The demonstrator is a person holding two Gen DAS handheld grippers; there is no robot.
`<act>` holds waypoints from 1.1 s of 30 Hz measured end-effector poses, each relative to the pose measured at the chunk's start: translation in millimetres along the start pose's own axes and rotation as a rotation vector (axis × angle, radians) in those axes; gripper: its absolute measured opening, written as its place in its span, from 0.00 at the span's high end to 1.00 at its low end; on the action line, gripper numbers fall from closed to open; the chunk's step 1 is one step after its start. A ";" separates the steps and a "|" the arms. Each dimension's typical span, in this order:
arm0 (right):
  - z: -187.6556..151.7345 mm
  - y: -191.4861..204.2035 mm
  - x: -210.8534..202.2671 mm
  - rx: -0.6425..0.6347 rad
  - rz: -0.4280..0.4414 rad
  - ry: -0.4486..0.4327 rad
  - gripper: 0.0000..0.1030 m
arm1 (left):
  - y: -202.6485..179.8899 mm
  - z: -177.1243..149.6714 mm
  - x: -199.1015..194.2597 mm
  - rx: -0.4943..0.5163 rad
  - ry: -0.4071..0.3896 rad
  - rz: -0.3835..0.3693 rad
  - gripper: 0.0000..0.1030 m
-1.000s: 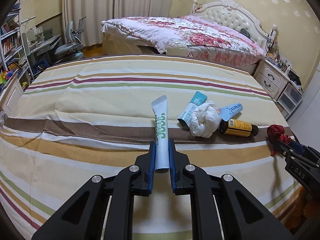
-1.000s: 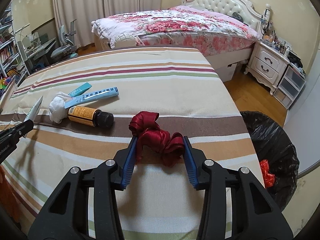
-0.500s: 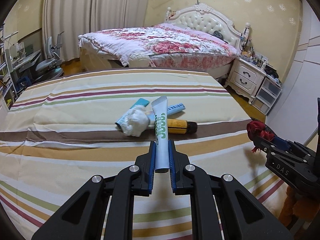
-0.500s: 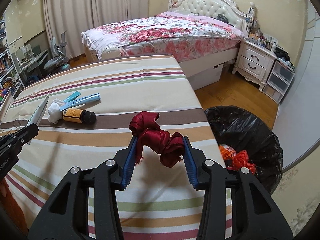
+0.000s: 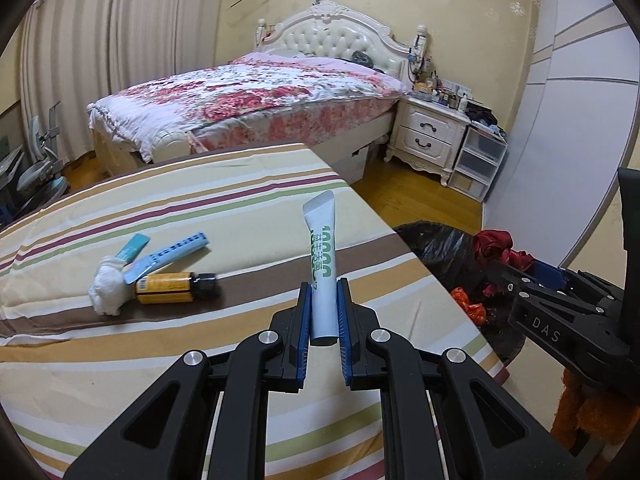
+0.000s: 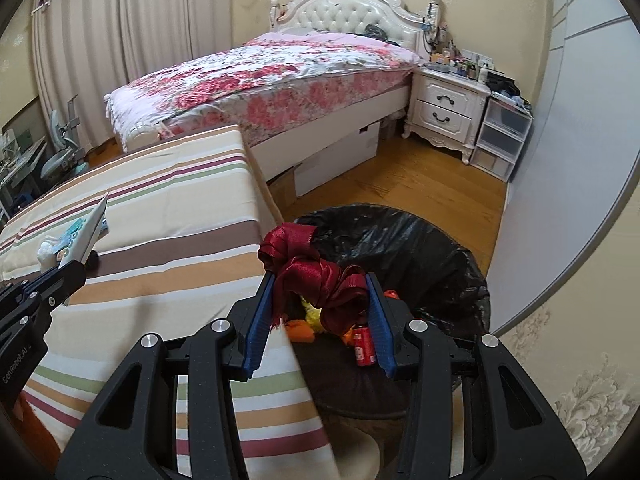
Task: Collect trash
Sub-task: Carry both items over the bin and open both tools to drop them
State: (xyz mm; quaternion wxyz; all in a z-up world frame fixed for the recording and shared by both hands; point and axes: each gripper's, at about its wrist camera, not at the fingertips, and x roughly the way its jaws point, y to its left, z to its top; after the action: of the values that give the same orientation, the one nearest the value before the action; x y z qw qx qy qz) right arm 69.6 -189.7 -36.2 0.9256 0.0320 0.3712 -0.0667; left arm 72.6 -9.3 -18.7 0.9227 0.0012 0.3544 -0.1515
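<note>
A white squeeze tube (image 5: 322, 268) with green lettering stands clamped between the blue pads of the left tool (image 5: 323, 312), its long axis running straight out along the fingers, the flat crimped end pointing away and the round end back between the pads. It hangs above the striped cloth of the counter (image 5: 224, 208), near the counter's right edge. To its right, the right tool (image 6: 320, 300) grips a crumpled dark red satin ribbon (image 6: 312, 272), bunched in glossy loops with one frayed end trailing. That ribbon sits over the black trash bag (image 6: 420, 248), where a red can (image 6: 363, 346) and orange scraps lie. Left of the tube, a wad of tissue (image 5: 106, 288), two blue tubes and a yellow-labelled bottle (image 5: 176, 287) lie together on the cloth.
</note>
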 end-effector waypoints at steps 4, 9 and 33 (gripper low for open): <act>1.0 -21.4 3.8 0.038 -0.029 -0.002 0.59 | -29.3 6.6 13.0 0.059 -0.003 -0.034 0.87; 0.8 -43.2 10.8 0.070 -0.052 0.002 0.59 | -57.7 11.1 28.7 0.111 0.005 -0.055 0.87; 6.1 -86.7 42.5 0.161 -0.060 0.018 0.58 | -113.6 25.8 85.0 0.198 0.065 -0.008 0.87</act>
State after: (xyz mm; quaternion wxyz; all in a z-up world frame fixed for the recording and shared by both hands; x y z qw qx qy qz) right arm 91.3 -280.3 -62.0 0.9142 0.0956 0.3739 -0.1236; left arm 117.4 -144.2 -43.1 0.9055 0.0959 0.3674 -0.1893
